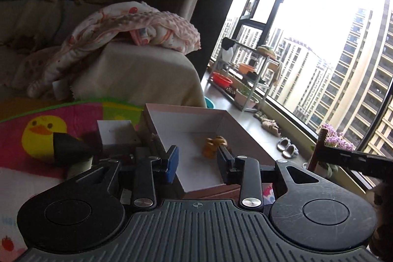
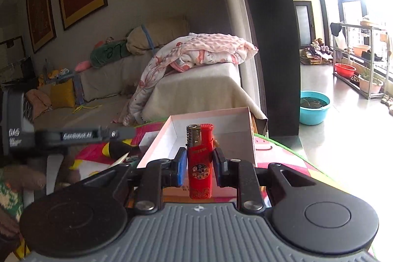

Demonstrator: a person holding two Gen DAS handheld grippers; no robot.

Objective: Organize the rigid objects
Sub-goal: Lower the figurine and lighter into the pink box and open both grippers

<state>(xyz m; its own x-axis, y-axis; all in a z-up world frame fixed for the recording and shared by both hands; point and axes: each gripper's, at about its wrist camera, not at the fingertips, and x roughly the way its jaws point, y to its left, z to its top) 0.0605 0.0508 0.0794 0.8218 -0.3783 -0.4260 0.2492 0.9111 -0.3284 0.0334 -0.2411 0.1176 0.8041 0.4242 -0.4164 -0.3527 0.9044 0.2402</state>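
Note:
An open white box with pink outer walls [image 1: 194,139] stands on a colourful duck-print mat. A small orange toy [image 1: 213,146] lies inside it. My left gripper [image 1: 197,162] is open and empty, its fingertips over the near edge of the box. In the right wrist view my right gripper [image 2: 199,167] is shut on a red lighter [image 2: 199,161], held upright just before the near edge of the same box [image 2: 235,118]. The left gripper's body [image 2: 73,135] shows at the left of that view.
A black cone-shaped object [image 1: 70,147] and a small white box [image 1: 118,135] lie on the mat [image 1: 81,119] left of the box. A sofa with a pink blanket [image 1: 137,28] stands behind. A blue basin [image 2: 314,109] sits on the floor at right.

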